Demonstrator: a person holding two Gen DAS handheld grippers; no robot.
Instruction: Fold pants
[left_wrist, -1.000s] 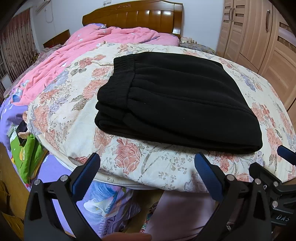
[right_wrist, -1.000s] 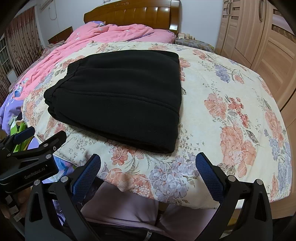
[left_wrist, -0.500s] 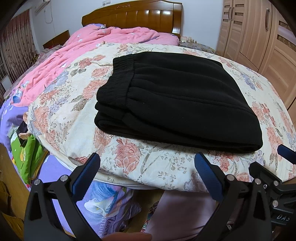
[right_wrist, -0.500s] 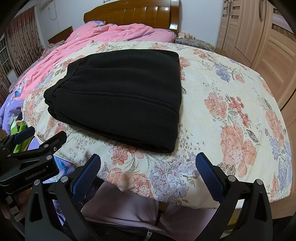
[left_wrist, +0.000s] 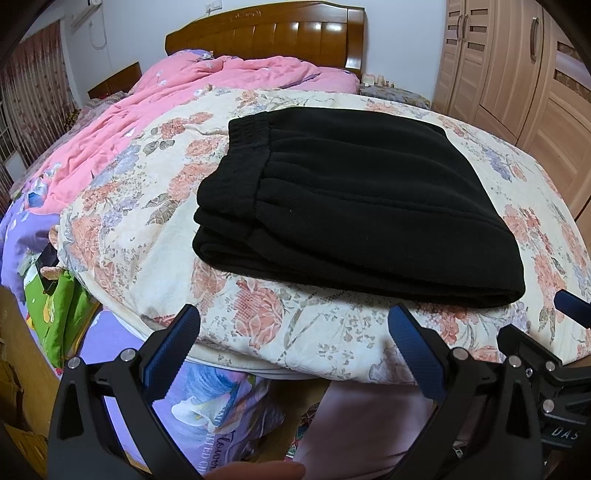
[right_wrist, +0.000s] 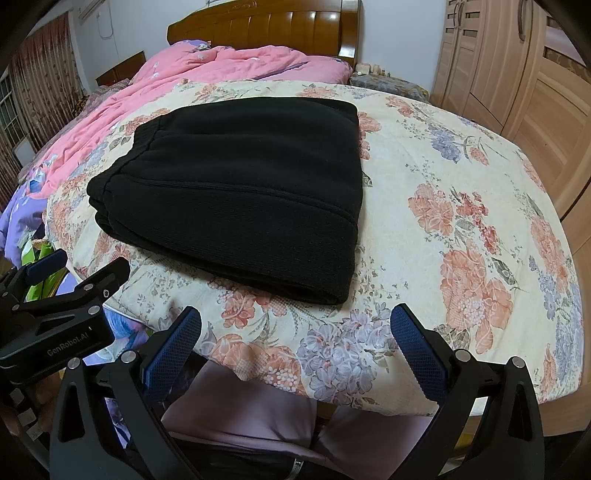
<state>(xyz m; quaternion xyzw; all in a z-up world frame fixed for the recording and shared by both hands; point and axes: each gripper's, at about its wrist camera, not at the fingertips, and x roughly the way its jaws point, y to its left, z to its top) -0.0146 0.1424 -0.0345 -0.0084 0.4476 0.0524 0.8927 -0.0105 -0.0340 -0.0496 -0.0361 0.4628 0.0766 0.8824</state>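
Bedroom, floral quilt (right_wrist: 461, 206) on the bed — black pants (left_wrist: 354, 206) lie on it already folded into a flat stack, waistband to the left, long axis left-right. Left gripper (left_wrist: 295, 347) and right gripper (right_wrist: 295, 347) hang off the near bed edge, fingers spread, holding nothing. Pants sit ahead of both — left nearer the waistband end. Looks done.
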